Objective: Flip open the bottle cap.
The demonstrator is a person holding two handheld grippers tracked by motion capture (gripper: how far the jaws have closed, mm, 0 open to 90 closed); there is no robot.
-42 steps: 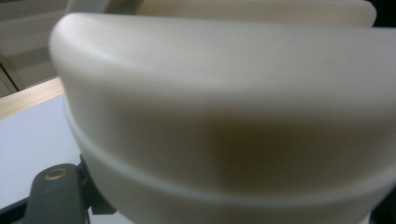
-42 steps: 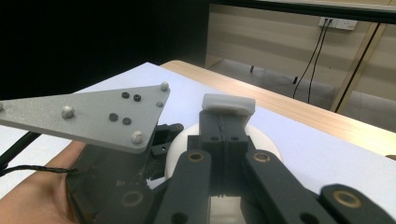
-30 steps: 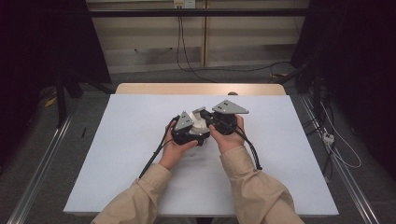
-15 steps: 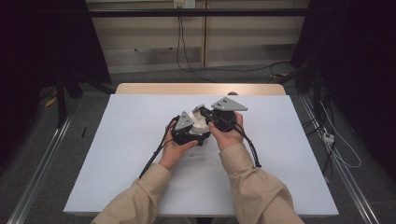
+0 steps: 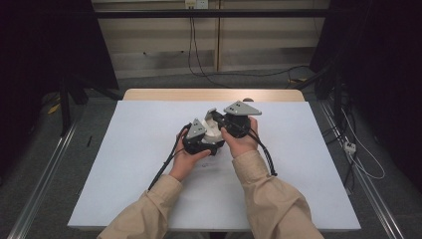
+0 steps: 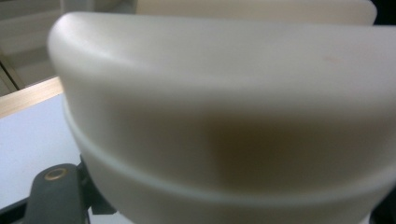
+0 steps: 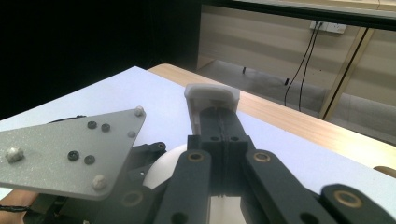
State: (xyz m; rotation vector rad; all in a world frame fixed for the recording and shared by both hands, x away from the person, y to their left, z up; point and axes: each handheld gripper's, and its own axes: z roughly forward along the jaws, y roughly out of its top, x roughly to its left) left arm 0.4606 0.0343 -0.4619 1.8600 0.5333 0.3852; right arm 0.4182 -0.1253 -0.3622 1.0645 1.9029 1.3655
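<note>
Overhead view; claw views close, table (image 5: pixel 149 149) shared.

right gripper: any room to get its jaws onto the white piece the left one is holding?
Probably not yet: the right gripper has its jaws shut together, and the left gripper crowds the white piece.

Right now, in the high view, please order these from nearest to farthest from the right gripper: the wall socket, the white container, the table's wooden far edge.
1. white container, right beside it, on its left
2. wooden far edge, beyond it
3. wall socket, at the top of the view
</note>
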